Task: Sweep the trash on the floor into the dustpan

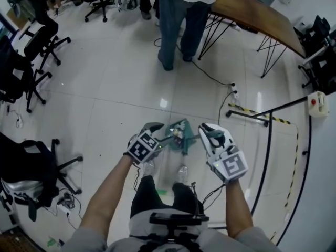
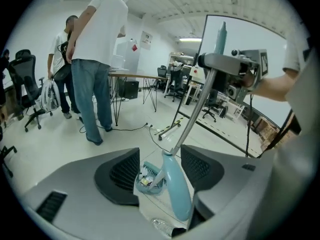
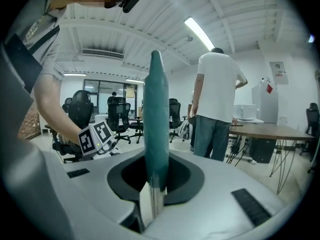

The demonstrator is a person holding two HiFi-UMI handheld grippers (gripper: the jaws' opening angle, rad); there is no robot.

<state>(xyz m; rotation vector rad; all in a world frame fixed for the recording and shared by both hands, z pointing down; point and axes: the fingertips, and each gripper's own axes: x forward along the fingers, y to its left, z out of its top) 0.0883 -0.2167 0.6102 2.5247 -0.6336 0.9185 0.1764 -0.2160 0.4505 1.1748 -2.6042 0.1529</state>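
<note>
A teal dustpan sits on the white floor between my two grippers, with scraps of trash in it. My right gripper is shut on a dark teal handle that stands upright. A metal shaft runs from that handle down to the pan. In the left gripper view the right gripper shows at the top of the shaft. My left gripper is open, with a light blue handle lying in the gap, nearer the right finger. In the head view the left gripper is left of the pan and the right gripper is to its right.
A person in a white shirt and jeans stands ahead by a wooden table on thin metal legs. Office chairs line the left side. A power strip with cable and a black stand base lie at right.
</note>
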